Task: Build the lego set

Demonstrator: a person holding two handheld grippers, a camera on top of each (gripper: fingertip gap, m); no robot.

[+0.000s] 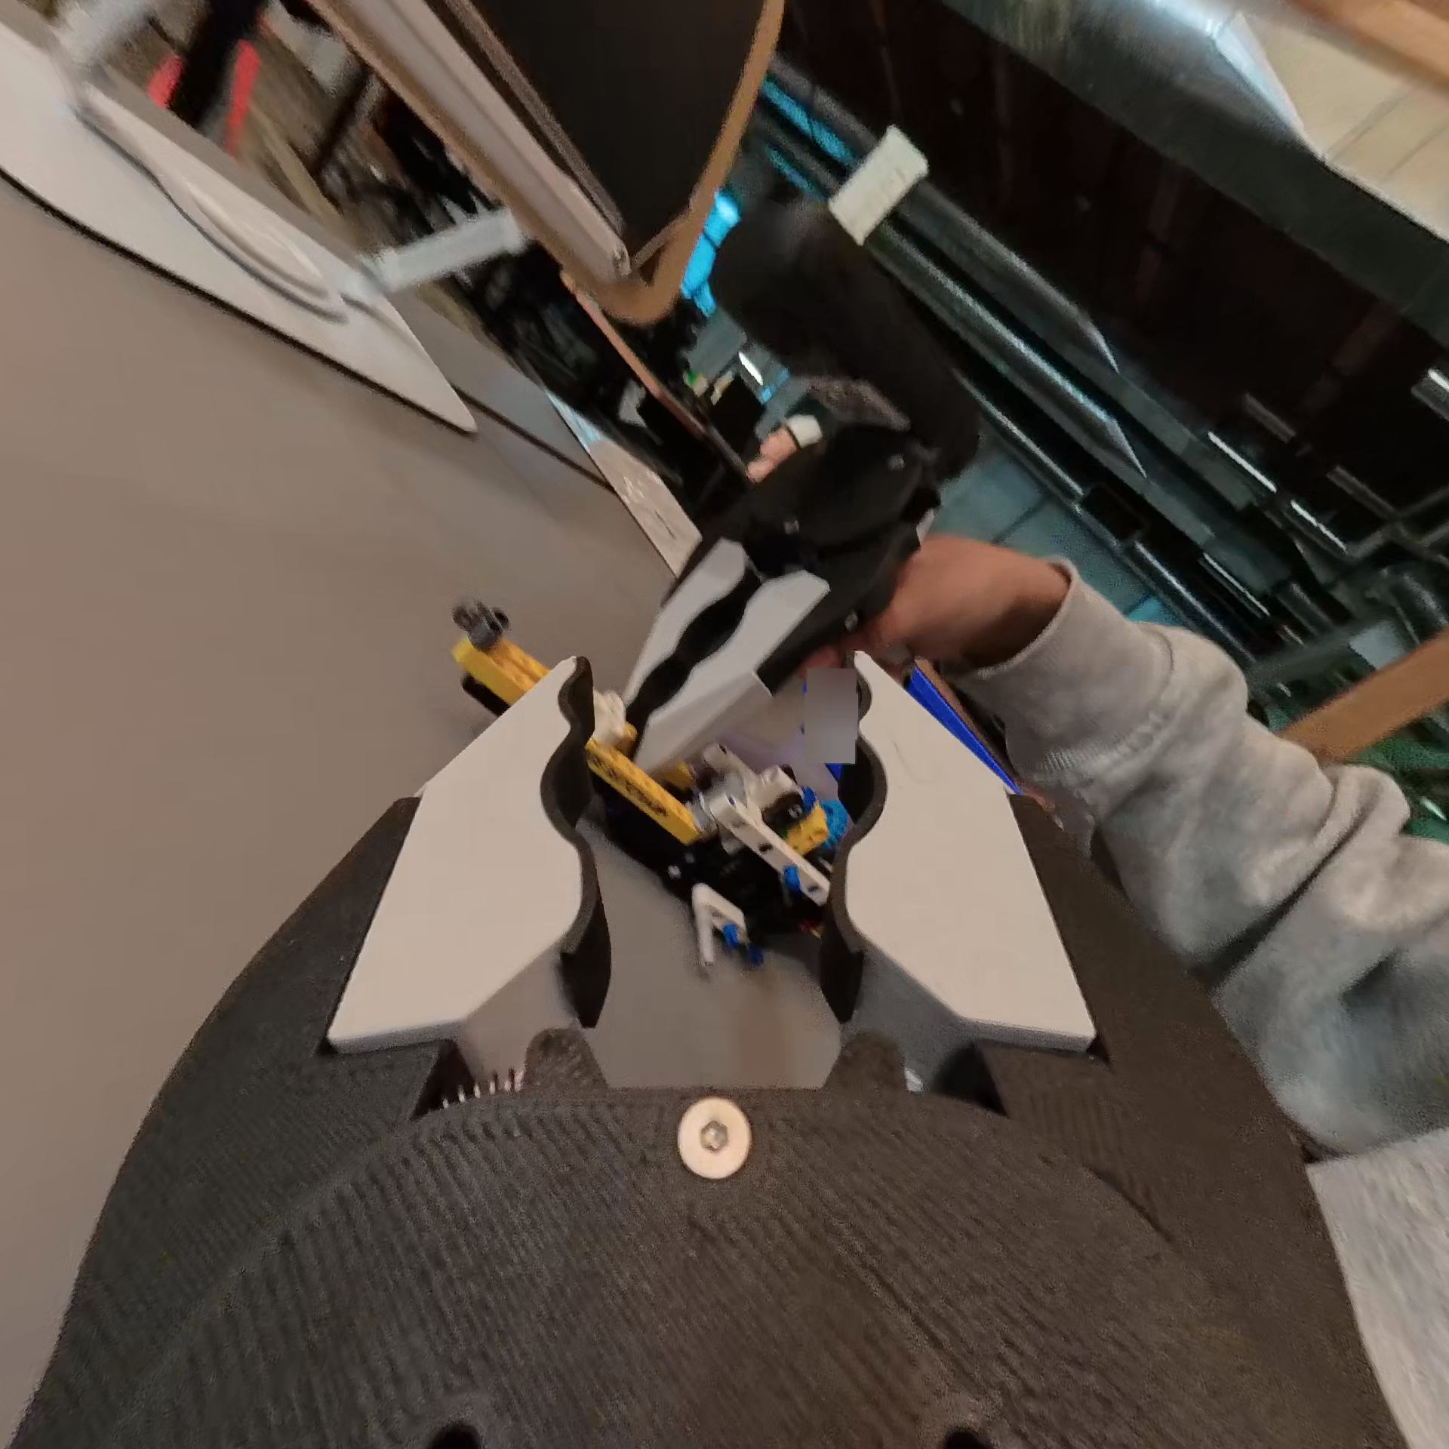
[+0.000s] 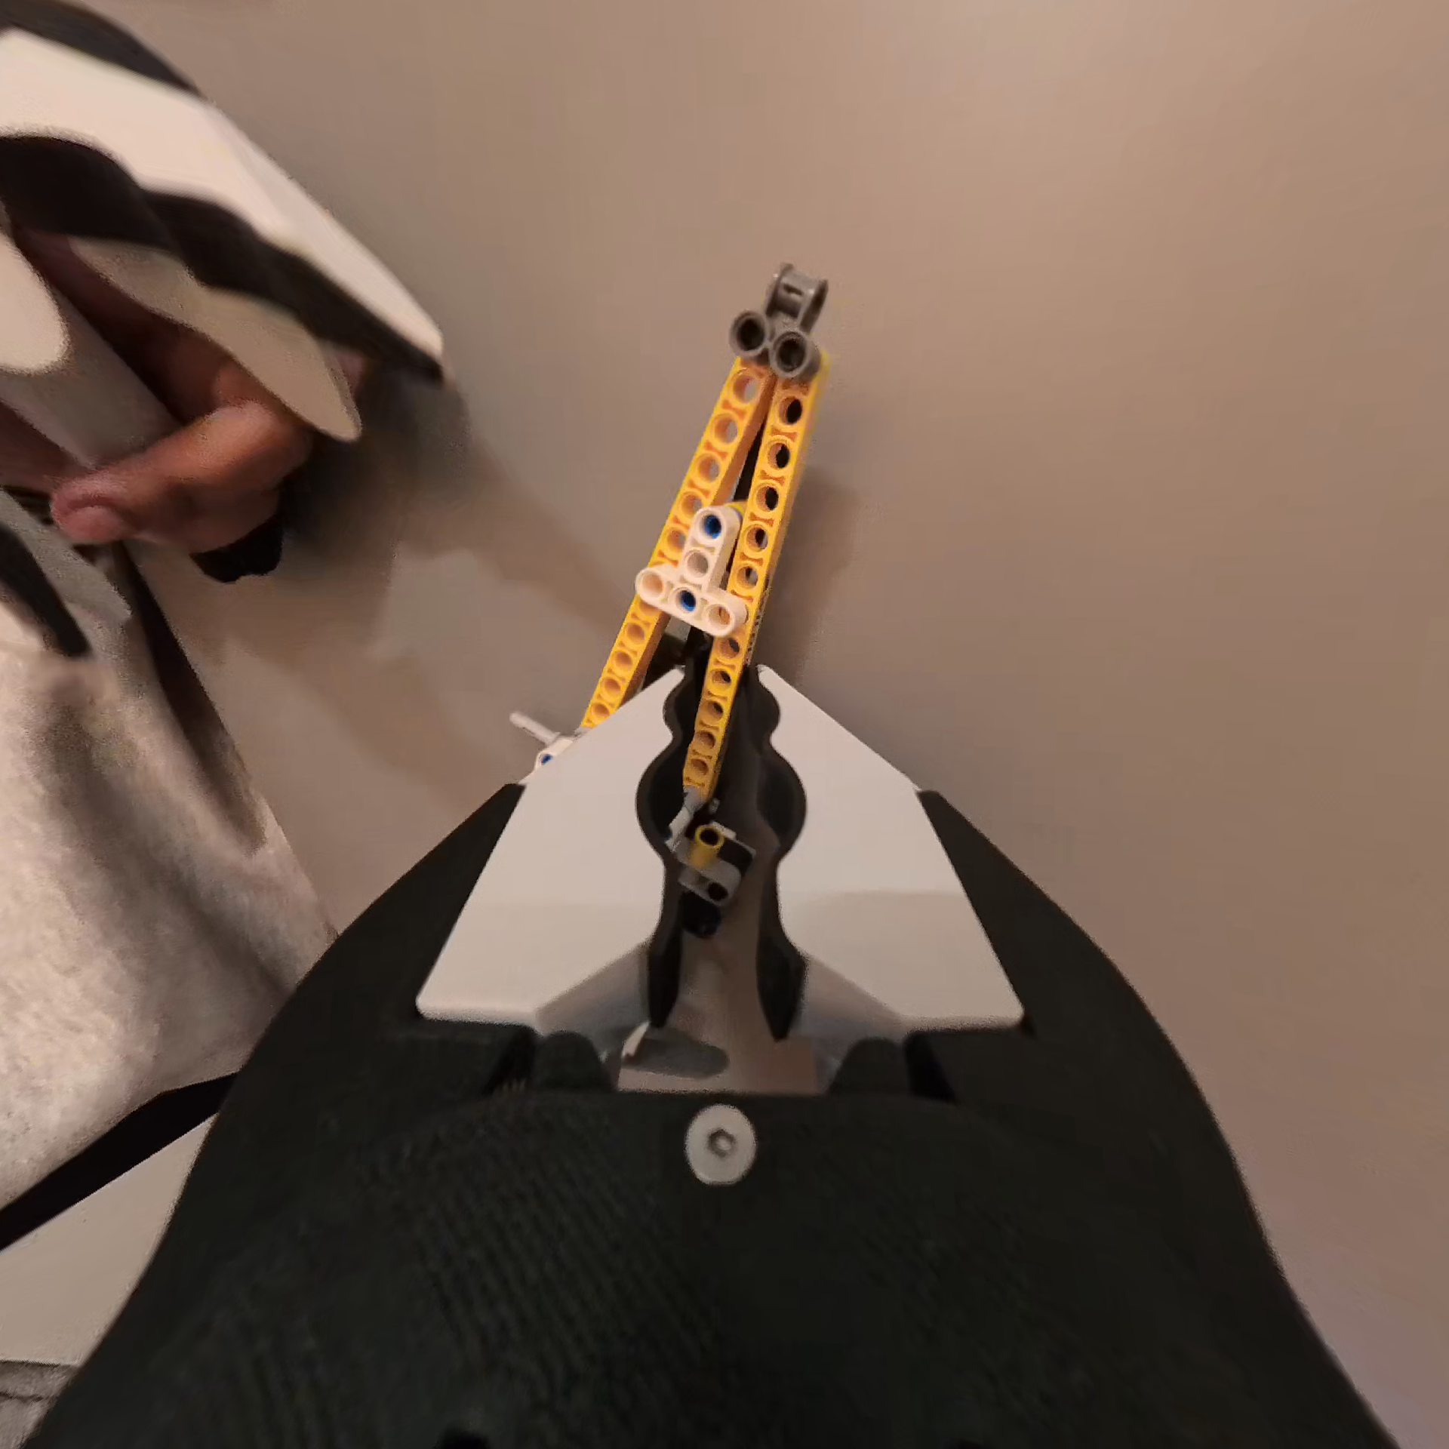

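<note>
1. The right gripper [image 2: 717, 682], grey fingers w/ black wavy pads, was clenched on the lego model [image 2: 725, 541]: two long yellow plastic beams w/ holes, meeting at a point.
2. A small white T-shaped piece [image 2: 690, 584] w/ blue pins sat across the beams. A grey connector [image 2: 780, 329] capped the tip.
3. The model stuck out fwd from the right gripper, above the plain beige table [image 2: 1098, 392].
4. The left gripper [image 1: 717, 682] was released, fingers wide apart, w/ nothing pinched. The model's white and black base end [image 1: 753, 815] showed between its fingers; I can't tell if they touched.
5. In the left wrist view the right gripper [image 1: 651, 733] came in from above, a hand [image 1: 972, 604] in a grey sleeve [image 1: 1176, 784] holding it.
6. A blue box edge [image 1: 953, 717] showed behind the right finger.
</note>
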